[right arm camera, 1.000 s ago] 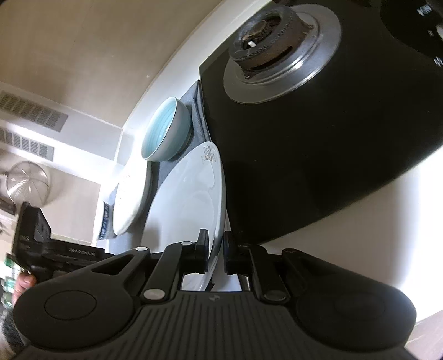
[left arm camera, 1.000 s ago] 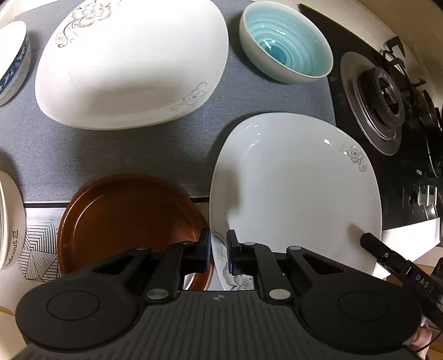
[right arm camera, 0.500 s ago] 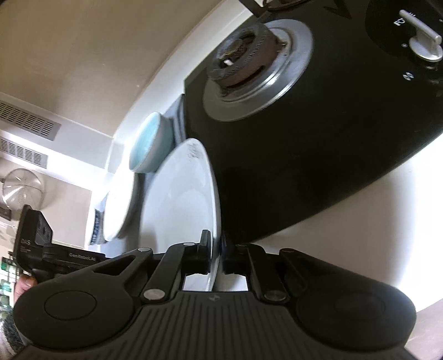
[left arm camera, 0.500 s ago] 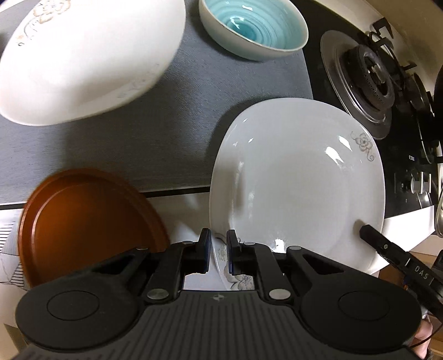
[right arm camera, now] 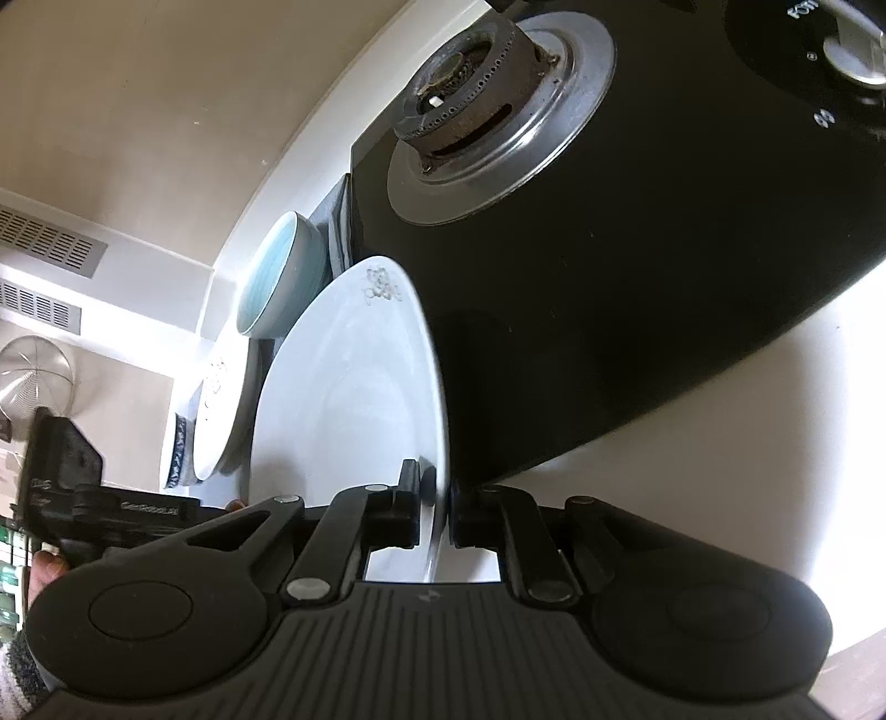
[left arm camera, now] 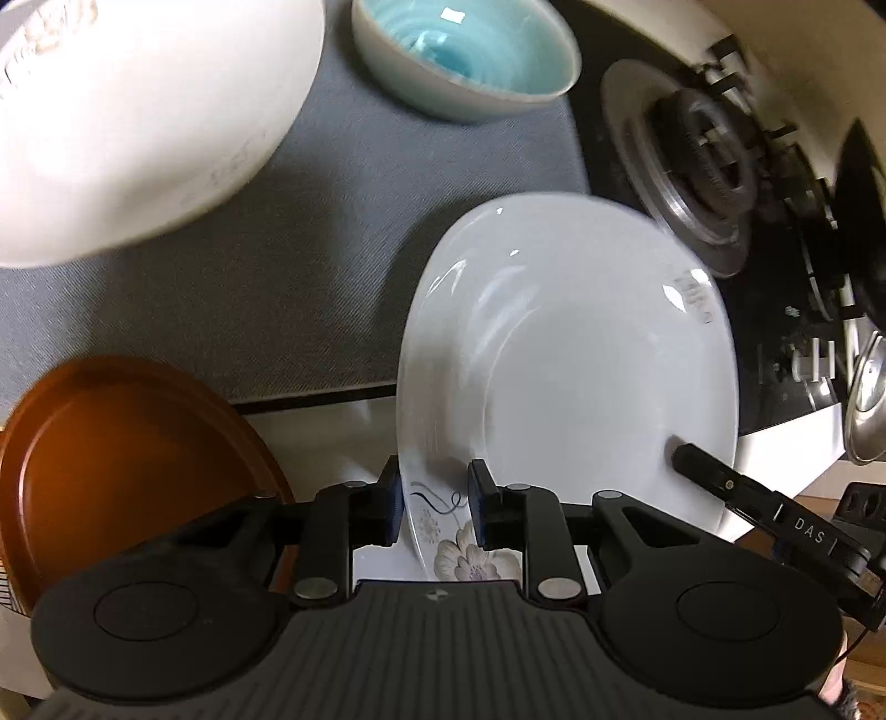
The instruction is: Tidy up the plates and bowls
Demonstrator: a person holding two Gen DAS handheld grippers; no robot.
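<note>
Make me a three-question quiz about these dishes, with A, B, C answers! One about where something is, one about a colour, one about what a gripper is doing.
1. Where is the brown plate?
A. left of the white plate
B. on the stove
C. inside the bowl

2. What colour is the inside of the bowl?
A. red
B. blue
C. yellow

3. What is the right gripper doing?
A. pinching the white plate's rim
B. holding a spoon
C. holding the bowl

Answers: 1 A, it sits at the lower left of the left wrist view. 2 B, blue rings show inside. 3 A, the rim runs between its closed fingers.

White flower-patterned plate (left arm camera: 581, 343), turquoise bowl (left arm camera: 470, 55)
</note>
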